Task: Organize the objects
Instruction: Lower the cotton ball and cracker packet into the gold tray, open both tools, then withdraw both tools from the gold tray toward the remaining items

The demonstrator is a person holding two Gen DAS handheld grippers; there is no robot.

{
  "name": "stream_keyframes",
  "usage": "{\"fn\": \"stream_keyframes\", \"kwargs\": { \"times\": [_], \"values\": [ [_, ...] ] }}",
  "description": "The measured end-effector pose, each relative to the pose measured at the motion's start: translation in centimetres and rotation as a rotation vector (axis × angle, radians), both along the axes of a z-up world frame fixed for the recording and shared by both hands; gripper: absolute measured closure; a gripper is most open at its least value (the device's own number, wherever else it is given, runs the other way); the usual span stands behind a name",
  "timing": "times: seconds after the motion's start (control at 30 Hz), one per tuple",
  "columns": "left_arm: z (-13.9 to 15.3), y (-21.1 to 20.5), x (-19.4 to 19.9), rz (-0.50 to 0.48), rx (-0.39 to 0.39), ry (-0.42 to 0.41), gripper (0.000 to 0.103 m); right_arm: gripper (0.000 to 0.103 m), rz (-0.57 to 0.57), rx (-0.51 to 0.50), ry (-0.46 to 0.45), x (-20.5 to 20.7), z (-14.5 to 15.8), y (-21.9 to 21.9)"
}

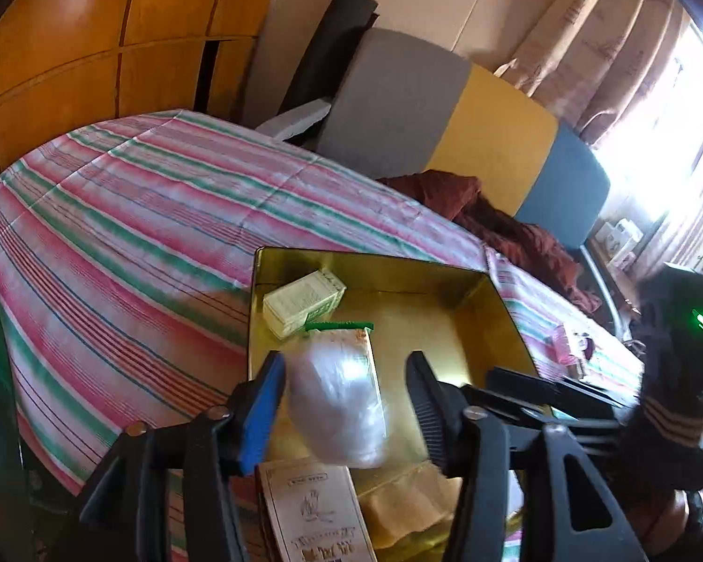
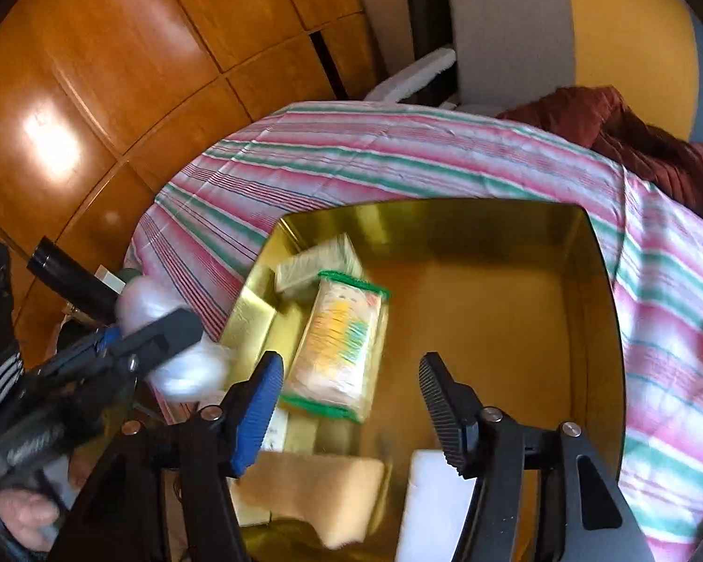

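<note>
A gold tin box (image 1: 492, 309) (image 2: 604, 309) stands open on the striped bed. In it lie a pale green carton (image 1: 302, 302) (image 2: 321, 260) and a green-edged snack packet (image 2: 340, 346). In the left wrist view my left gripper (image 1: 347, 403) has its jaws wide apart, and a white plastic bag (image 1: 337, 403) sits between them, against the blue finger (image 1: 262, 412). In the right wrist view the same left gripper (image 2: 164, 332) shows at the left with the white bag (image 2: 187, 370). My right gripper (image 2: 351, 398) is open and empty over the tin.
The striped bedspread (image 1: 140, 215) surrounds the tin. A printed box (image 1: 318, 510) and a tan pad (image 2: 314, 487) lie at the tin's near side, with a white block (image 2: 431, 496). A dark red cloth (image 1: 501, 220) and cushions (image 1: 492, 140) lie beyond; a wooden wardrobe (image 2: 93, 93) stands at the left.
</note>
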State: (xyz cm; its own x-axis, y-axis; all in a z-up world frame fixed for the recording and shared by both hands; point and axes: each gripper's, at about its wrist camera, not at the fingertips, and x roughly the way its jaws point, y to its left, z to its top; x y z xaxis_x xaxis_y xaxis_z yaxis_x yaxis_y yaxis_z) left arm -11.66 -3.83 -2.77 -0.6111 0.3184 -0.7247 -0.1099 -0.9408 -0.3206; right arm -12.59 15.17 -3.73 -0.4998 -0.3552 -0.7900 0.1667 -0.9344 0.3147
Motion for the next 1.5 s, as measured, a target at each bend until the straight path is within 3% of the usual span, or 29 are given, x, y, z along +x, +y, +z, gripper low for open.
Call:
{"fn": "stream_keyframes", "kwargs": {
  "times": [0.2,0.47,0.7,0.97,1.5],
  "values": [
    [-1.1,-0.5,0.0,0.034,0.004,-0.05,0.043,0.031,-0.019,0.041,-0.003,1.6,-0.5,1.0],
    [0.1,-0.7,2.5,0.046,-0.013,-0.015,0.043,0.013,-0.024,0.106,0.034,3.6,-0.3,0.7],
    [1.3,1.5,4.6,0.006,-0.054,0.03,0.043,0.006,-0.032,0.165,0.097,5.6,1.0,0.4],
    [2.2,3.8,6.2,-0.04,-0.107,0.067,0.043,0.0,-0.075,0.195,0.14,7.4,2.1,1.4],
    [2.9,6.2,8.4,-0.086,-0.181,0.111,0.043,0.0,-0.194,0.206,0.152,9.5,2.3,5.3]
  ]
}}
